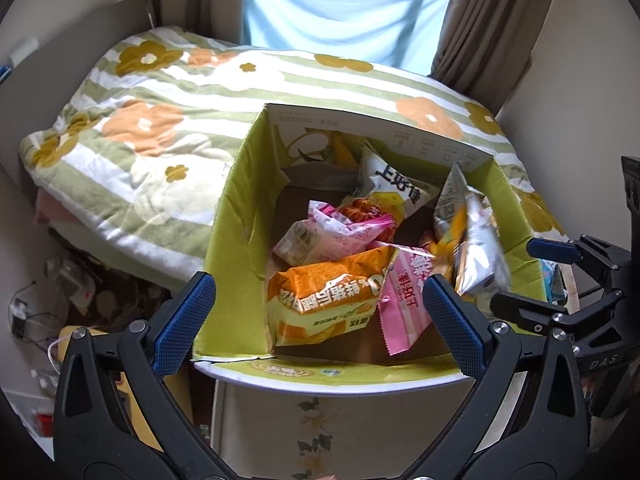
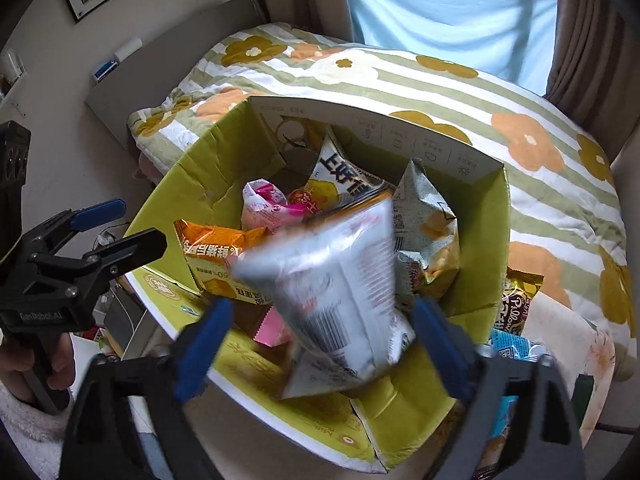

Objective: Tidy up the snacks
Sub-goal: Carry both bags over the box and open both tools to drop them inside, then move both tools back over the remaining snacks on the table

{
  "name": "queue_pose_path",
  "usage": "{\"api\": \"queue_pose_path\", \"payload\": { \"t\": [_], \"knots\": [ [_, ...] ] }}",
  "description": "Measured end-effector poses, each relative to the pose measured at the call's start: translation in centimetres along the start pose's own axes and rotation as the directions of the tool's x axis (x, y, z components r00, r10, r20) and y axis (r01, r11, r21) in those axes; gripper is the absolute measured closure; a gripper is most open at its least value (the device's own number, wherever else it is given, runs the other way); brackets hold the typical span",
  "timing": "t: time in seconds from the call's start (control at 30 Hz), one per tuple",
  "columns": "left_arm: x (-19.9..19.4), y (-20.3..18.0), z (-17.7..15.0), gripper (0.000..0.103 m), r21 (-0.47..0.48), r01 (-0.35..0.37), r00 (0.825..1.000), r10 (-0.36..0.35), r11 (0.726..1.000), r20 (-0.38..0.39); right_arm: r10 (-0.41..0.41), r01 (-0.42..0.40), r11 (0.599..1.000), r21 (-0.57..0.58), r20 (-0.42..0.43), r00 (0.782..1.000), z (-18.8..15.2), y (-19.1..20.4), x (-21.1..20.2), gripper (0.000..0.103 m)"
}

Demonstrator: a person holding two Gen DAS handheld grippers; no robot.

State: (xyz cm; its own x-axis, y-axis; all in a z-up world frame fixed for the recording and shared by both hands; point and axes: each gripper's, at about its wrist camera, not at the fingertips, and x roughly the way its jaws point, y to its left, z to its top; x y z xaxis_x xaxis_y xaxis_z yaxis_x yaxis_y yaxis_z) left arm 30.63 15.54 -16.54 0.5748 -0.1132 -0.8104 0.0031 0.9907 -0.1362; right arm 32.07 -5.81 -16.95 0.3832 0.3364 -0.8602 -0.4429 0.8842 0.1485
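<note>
The left gripper (image 1: 320, 312) hung above the near-left corner of the green-lined cardboard box (image 1: 236, 208), its blue-padded jaws spread wide with nothing between them. Directly below, against the box's near wall, lay the orange and cream crinkled foil snack bag (image 1: 324, 296). Beside it to the right sat a pink and white plastic packet (image 1: 404, 300), and farther back a white bag with bold dark lettering (image 1: 394, 188) leaned against the far wall.

Further right, the silver foil snack bag with a barcode (image 2: 332, 300) showed blurred in the right wrist view, apparently dropping into the box's right half. The right gripper (image 2: 320, 344) straddled it with jaws parted and pads clear of the foil, so it was no longer gripped. To the right of the box, on a floral cloth, a few more packets waited, among them a brown and gold wrapper (image 2: 518, 300).

These air-puffed bags were probably very light, soft and slick, with brittle contents. A pinch on the flat crimped seam at an end would likely hold best, rather than squeezing the puffed middle.
</note>
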Motion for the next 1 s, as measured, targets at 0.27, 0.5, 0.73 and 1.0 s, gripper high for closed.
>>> {"api": "queue_pose_path", "payload": {
  "t": [0.27, 0.5, 0.73, 1.0],
  "knots": [
    [0.1, 0.6, -0.3, 0.000, -0.027, 0.013, 1.000, -0.013, 1.000, -0.014, -0.014, 0.013, 1.000, 0.012, 0.044, 0.999, -0.3, 0.2, -0.7, 0.008],
    [-0.8, 0.0, 0.1, 0.000, 0.017, 0.016, 1.000, -0.016, 1.000, 0.010, -0.056, 0.055, 0.998, 0.017, 0.096, 0.994, -0.6, 0.3, -2.3, 0.008],
    [-1.2, -0.3, 0.2, 0.000, 0.050, 0.061, 0.998, -0.063, 0.997, 0.024, -0.081, 0.071, 0.993, 0.096, 0.112, 0.990, -2.1, 0.0, -4.3, 0.008],
    [-2.4, -3.4, 0.2, 0.000, 0.132, 0.078, 0.996, -0.084, 0.988, 0.041, -0.100, 0.078, 0.983, 0.166, 0.127, 0.987, -4.6, -0.7, -7.2, 0.008]
  ]
}}
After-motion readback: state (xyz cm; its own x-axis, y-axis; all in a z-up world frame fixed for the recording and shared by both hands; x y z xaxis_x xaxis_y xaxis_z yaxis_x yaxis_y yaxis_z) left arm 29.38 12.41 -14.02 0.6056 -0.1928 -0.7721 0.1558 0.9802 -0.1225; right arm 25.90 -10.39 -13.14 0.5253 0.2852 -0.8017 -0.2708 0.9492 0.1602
